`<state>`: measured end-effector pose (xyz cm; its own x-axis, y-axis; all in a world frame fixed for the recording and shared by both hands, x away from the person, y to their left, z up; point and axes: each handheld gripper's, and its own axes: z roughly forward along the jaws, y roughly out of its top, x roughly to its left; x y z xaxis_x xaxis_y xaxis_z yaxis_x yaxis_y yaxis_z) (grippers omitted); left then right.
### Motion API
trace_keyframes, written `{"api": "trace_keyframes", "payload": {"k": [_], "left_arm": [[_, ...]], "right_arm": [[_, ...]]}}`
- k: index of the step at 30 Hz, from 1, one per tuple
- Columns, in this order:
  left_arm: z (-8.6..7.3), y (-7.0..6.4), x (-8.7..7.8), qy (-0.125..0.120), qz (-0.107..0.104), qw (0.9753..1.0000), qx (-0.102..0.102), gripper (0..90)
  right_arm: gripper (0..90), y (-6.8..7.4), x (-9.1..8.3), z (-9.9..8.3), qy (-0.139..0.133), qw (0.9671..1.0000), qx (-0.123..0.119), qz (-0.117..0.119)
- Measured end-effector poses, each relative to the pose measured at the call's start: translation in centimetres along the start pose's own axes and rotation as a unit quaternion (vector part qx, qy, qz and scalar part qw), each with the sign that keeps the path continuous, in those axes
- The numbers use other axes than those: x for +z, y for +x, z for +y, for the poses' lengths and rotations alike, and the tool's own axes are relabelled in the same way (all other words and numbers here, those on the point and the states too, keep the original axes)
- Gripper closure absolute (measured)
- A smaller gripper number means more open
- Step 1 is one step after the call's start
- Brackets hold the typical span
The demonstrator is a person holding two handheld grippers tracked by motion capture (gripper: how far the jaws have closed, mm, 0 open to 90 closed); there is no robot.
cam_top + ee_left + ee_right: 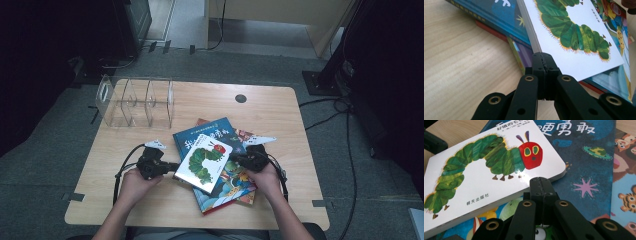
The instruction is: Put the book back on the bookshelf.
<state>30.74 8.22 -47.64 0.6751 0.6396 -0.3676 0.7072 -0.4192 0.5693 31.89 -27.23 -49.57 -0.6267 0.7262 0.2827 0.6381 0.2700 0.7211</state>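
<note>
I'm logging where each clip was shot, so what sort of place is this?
Probably an indoor lab or recording room: a light wooden table on grey carpet, black cables across the floor, and black stand bases beside it.

I work in a lab-like room: my wooden desk (150, 200) stands on grey carpet (45, 165), cables (345, 150) trail past its right edge, dark equipment (135, 20) beyond its far-left corner.

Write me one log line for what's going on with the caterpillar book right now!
left tongs: shut, at caterpillar book edge | right tongs: shut, at opposite edge | book: atop book pile | rack: empty
</note>
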Motion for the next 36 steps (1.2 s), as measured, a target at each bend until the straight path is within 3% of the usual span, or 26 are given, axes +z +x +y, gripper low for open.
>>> {"api": "trace_keyframes", "payload": {"k": [7,8,13,16,17,27,30,33,36], "left_arm": [[-0.7,-0.4,-0.6,-0.002,0.014,0.9998,-0.014,89.3],[-0.7,-0.3,-0.8,-0.003,0.026,0.9995,-0.018,86.9],[-0.7,0.2,-1.5,-0.016,0.036,0.9988,-0.029,82.9],[-0.6,0.6,-1.9,-0.018,0.042,0.9984,-0.034,76.8],[-0.7,0.8,-2.0,-0.024,0.045,0.998,-0.036,69.8],[0.1,1.1,-1.8,-0.026,0.037,0.9985,-0.031,51.8],[0.5,1.2,-1.7,-0.026,0.036,0.9983,-0.038,42.1],[0.8,1.5,-1.6,-0.028,0.025,0.9983,-0.045,35.9],[1.1,1.7,-1.5,-0.028,0.014,0.9983,-0.049,35.7]], "right_arm": [[90.0,0.3,0.9,0.5,-0.002,0.9999,-0.006,0.011],[90.0,0.4,1.1,0.9,0.006,0.9998,-0.016,0.014],[90.0,0.7,1.7,1.3,0.007,0.9995,-0.029,0.011],[90.0,0.8,1.8,1.5,0.009,0.9992,-0.038,0.008],[90.0,1.0,1.8,1.5,0.01,0.9993,-0.036,0.005],[90.0,1.6,1.5,1.1,0.014,0.9991,-0.039,0.01],[90.0,1.9,1.3,0.7,0.013,0.9989,-0.043,0.013],[90.0,2.5,1.2,0.3,0.01,0.9989,-0.043,0.016],[90.0,2.6,1.1,0.2,0.013,0.999,-0.04,0.017]]}}
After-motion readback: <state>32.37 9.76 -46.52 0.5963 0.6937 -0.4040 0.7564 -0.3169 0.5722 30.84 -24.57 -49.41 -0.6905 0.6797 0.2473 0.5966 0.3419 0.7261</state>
